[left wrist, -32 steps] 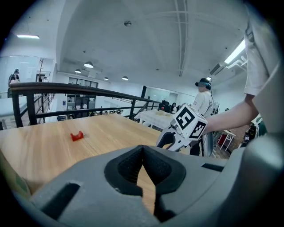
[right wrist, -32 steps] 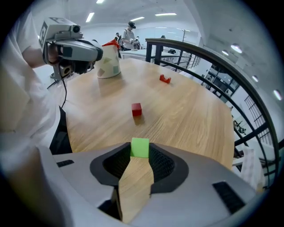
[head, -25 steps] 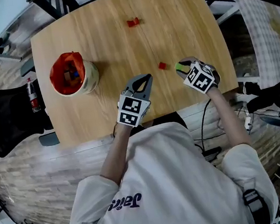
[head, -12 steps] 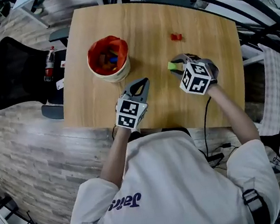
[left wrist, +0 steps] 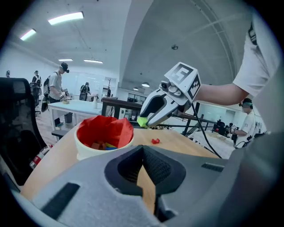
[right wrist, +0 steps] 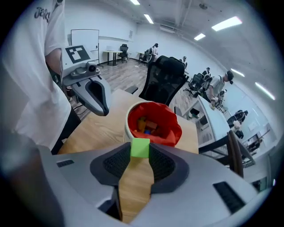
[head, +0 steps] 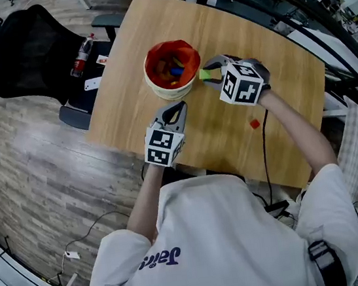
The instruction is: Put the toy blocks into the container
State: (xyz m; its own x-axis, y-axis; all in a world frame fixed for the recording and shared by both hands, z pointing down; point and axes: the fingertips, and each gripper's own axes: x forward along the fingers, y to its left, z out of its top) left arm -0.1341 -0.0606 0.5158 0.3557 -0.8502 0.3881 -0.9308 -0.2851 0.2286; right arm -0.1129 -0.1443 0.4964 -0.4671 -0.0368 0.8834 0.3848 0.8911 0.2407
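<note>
Your right claw clamps green block just beside container rim. Your left claw pinched together, empty. Red block on surface.

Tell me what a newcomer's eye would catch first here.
The bright green block stands out first, pinched in the right hand-held gripper just beside the rim of the red-lined container, which holds several blocks. After that comes a lone small red block lying on the wooden table, nearer the person.

Green block beside red-lined container — red block loose, well apart
</note>
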